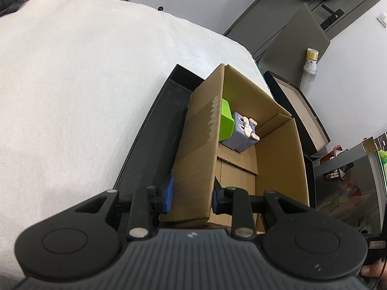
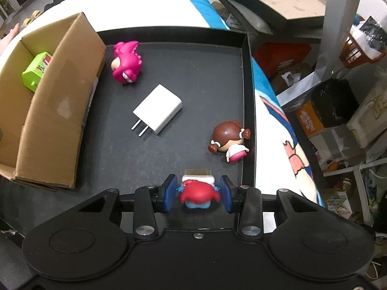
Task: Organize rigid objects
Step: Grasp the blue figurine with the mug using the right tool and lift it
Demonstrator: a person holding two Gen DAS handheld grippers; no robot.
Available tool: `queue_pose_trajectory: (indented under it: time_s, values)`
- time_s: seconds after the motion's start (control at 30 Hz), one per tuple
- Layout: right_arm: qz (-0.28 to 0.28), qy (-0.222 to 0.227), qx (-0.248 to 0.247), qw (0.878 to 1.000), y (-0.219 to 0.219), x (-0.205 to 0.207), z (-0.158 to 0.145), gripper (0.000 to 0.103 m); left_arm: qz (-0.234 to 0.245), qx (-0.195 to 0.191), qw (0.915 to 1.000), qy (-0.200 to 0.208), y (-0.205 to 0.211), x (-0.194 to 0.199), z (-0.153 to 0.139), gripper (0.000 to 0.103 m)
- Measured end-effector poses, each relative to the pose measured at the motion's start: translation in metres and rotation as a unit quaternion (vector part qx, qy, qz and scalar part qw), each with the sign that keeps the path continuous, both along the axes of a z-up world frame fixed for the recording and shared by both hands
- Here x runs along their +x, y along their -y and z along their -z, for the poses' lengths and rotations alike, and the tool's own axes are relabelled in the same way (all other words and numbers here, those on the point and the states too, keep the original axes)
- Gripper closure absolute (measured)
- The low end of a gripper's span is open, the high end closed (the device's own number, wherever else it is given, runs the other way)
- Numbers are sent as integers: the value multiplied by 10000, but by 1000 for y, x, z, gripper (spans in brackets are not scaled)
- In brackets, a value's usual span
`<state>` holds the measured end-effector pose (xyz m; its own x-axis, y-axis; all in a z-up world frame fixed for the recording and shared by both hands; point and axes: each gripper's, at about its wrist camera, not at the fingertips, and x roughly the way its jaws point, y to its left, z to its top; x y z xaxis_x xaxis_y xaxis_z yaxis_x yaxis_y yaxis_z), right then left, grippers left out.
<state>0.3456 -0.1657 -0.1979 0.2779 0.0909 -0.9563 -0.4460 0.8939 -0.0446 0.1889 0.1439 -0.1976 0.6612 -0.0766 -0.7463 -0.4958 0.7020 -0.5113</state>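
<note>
My right gripper (image 2: 197, 193) fingers straddle the red-haired figure (image 2: 198, 194) without touching, left gripper (image 1: 192, 197) open astride the cardboard box (image 1: 280, 159) wall; closing off-centre could topple it.

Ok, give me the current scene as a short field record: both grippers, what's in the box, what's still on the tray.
left gripper: open, pads straddling the cardboard box wall
right gripper: open around the red-haired figurine, pads apart from it
in box: green toy, purple cube toy
loose on black tray: pink dinosaur figure, white charger, brown-haired doll lying by the right wall
box position: at the tray's left side
</note>
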Motion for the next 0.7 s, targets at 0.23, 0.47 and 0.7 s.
queue_pose_trajectory:
  time_s: [0.23, 0.47, 0.7]
  values:
    - [-46, 194, 66, 9998, -7, -2, -21, 65, 6, -21, 10000, 8, 0, 1, 0, 74]
    - [-135, 204, 248, 9994, -25, -6, -41, 65, 17, -33, 10000, 25, 0, 1, 1, 74]
    - [-427, 424, 503, 9969, -56, -8, -80, 65, 19, -79, 10000, 35, -2, 1, 1, 74]
